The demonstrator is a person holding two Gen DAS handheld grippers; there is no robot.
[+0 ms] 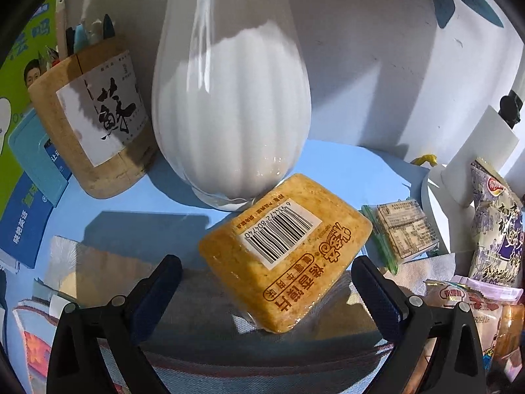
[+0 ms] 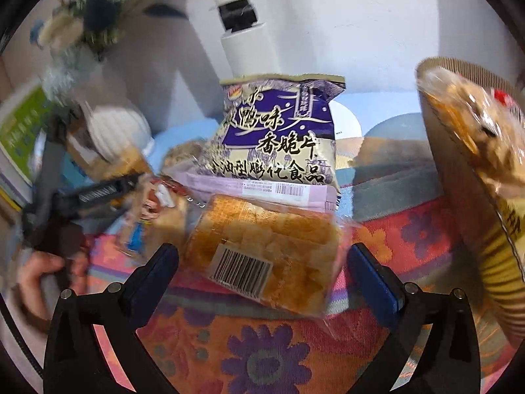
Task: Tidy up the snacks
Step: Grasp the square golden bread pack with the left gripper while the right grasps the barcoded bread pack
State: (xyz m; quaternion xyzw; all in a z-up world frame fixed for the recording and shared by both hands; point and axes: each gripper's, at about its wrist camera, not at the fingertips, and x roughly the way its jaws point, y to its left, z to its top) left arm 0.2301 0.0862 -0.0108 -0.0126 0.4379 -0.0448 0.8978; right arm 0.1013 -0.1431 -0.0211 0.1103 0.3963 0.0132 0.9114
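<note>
Between the spread fingers of my left gripper (image 1: 266, 284) lies a yellow-orange vacuum-sealed snack block (image 1: 285, 252), barcode label up, red print along its long side. It lies tilted, its far corner touching the foot of a white ribbed vase (image 1: 229, 98); neither of my fingers touches it. My right gripper (image 2: 262, 272) is spread wide too, around a clear-wrapped golden pastry pack (image 2: 262, 249) with a barcode sticker, without contact that I can see. Behind that pack a purple and cream chip bag (image 2: 279, 131) stands upright against a pale pink packet (image 2: 262, 190).

Left of the vase stands a wooden pen holder (image 1: 95, 124) with a calligraphy label. Right of the block lies a small green-edged packet (image 1: 403, 233). At the far right of the right view a corrugated container (image 2: 472, 203) holds another wrapped snack.

The tabletop (image 1: 344, 170) is light blue, partly under a flowered cloth (image 2: 262, 354); the wall (image 1: 377, 49) behind is white.
</note>
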